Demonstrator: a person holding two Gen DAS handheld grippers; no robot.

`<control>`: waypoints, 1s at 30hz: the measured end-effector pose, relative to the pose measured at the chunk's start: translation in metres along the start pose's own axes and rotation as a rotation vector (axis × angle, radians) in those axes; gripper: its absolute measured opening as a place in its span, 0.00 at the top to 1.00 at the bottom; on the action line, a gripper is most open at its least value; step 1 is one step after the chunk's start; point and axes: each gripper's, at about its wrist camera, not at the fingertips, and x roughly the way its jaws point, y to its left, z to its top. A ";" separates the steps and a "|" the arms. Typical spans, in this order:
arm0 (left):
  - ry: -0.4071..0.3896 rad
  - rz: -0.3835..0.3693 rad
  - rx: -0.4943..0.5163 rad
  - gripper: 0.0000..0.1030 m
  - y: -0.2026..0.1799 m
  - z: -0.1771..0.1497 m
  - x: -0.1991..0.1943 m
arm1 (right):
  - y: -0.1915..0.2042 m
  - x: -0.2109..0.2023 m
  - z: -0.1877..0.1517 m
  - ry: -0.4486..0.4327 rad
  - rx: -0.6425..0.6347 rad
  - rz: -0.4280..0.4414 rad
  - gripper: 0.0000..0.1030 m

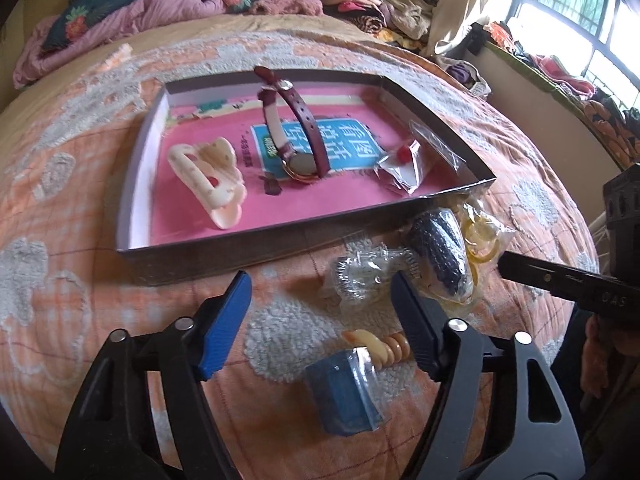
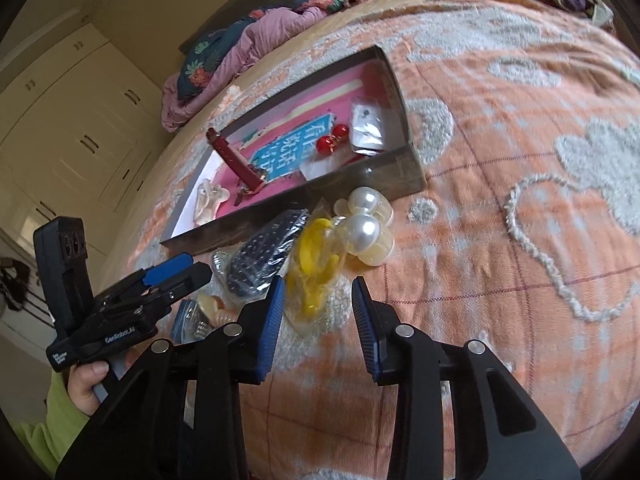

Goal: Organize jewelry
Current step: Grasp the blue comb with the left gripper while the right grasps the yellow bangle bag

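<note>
Jewelry pkts [image 2: 316, 268] are seen loose on bedspread [image 2: 520, 160] just outside tray [image 1: 132, 200], judged light, slippery, crinkly & best pinched at a flat bag edge, w/ left gripper [image 1: 320, 300] & right gripper [image 2: 320, 300] both held wide apart, nothing gripped
</note>
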 end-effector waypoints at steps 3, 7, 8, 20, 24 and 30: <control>0.014 -0.018 0.002 0.40 -0.002 0.001 0.007 | -0.004 0.008 0.002 0.017 0.035 0.022 0.68; 0.030 -0.032 0.012 0.40 -0.004 0.005 0.016 | -0.006 0.019 0.005 0.035 0.054 0.045 0.68; 0.032 -0.036 0.019 0.40 -0.006 0.006 0.018 | -0.007 0.022 0.006 0.037 0.059 0.049 0.70; 0.037 -0.066 0.123 0.60 -0.028 0.008 0.033 | -0.008 0.000 0.006 -0.015 0.015 0.026 0.84; 0.016 -0.054 0.140 0.68 -0.030 0.006 0.030 | -0.009 -0.016 0.007 -0.063 -0.007 0.000 0.84; -0.030 -0.059 0.148 0.86 -0.029 0.007 0.016 | -0.006 -0.036 0.011 -0.127 -0.048 -0.027 0.85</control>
